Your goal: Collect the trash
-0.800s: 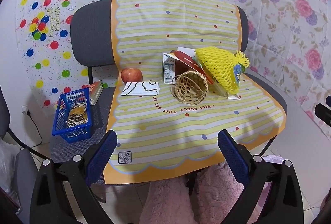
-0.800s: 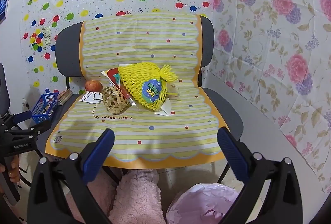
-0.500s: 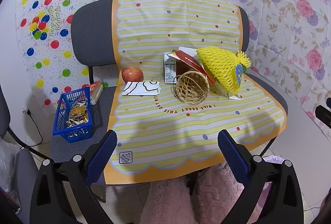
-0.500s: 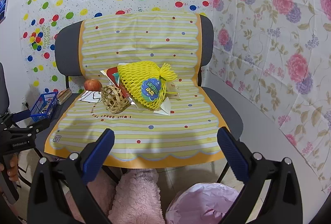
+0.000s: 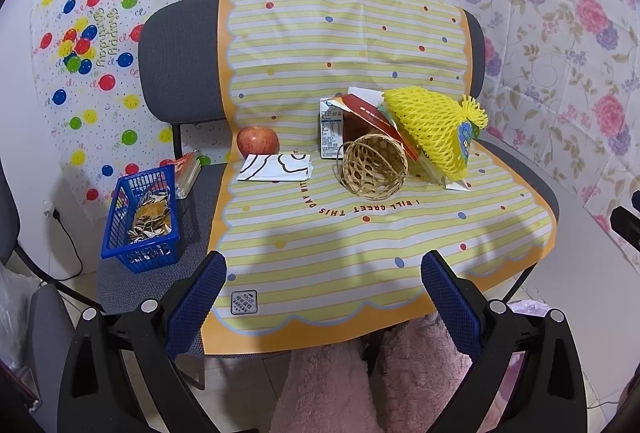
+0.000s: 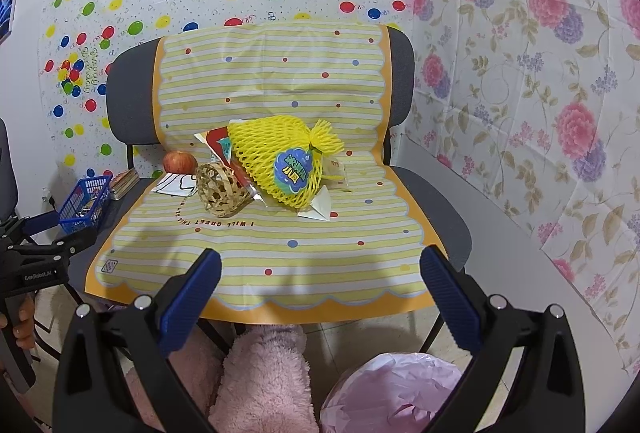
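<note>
Both the left gripper [image 5: 323, 275] and the right gripper [image 6: 320, 273] have their jaws wide open and hold nothing. On the striped cloth [image 5: 360, 245] over the chair seat, a yellow foam net [image 5: 434, 131] lies on wrappers beside a tipped wicker basket [image 5: 374, 169]. A milk carton [image 5: 331, 129] stands behind the basket. An apple [image 5: 257, 140] and a folded napkin [image 5: 276, 167] lie to the left.

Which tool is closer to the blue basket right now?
Left. The left tool hangs open off the seat's front edge, with the blue basket just ahead on its left. The right tool, also open, sits farther right; the basket lies far left of it.
</note>
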`<state>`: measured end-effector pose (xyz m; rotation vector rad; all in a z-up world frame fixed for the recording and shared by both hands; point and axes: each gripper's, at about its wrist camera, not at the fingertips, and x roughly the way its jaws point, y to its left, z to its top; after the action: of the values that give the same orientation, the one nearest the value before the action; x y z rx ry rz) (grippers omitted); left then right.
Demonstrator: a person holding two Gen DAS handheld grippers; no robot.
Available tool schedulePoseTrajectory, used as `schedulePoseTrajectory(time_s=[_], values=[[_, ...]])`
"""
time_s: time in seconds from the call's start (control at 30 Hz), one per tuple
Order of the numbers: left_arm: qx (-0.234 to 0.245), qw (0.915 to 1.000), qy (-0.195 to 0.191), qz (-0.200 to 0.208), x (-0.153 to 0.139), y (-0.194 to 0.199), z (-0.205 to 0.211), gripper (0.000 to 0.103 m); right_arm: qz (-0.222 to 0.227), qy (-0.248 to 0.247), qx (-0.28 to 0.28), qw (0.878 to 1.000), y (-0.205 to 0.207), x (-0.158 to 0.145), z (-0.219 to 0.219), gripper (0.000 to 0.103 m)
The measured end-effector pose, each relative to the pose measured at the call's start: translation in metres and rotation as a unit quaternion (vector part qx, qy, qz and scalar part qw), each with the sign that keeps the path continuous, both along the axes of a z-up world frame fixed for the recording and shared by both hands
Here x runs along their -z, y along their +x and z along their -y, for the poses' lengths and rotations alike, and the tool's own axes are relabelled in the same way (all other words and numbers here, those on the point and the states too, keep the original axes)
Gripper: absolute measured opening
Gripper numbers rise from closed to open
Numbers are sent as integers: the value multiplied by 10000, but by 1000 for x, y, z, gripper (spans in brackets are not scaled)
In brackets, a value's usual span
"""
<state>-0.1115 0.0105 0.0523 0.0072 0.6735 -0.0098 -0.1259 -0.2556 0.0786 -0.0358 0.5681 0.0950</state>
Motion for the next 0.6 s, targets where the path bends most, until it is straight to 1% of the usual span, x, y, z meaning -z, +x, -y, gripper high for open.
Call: schedulePoseTrajectory(time_s=[0.17,0.23,0.4,0.5,0.6], values=[[-9,10000,7,-5,1,0,1,97,-8,-30,-10,10000,0,2,-1,97],[-8,10000,3,-4,1,0,0,97,103,103,0,9999,-1,2,0,97],[-6,10000,3,-9,1,0,0,97,101,149,11,9998,-1,4,1,97],[-3,10000,5,-11,1,0,-1,97,168,300,5,9994,-2,3,3,97],[-7,10000,2,-11,1,0,0,97,96,175,4,9998,-2,4,1,97]])
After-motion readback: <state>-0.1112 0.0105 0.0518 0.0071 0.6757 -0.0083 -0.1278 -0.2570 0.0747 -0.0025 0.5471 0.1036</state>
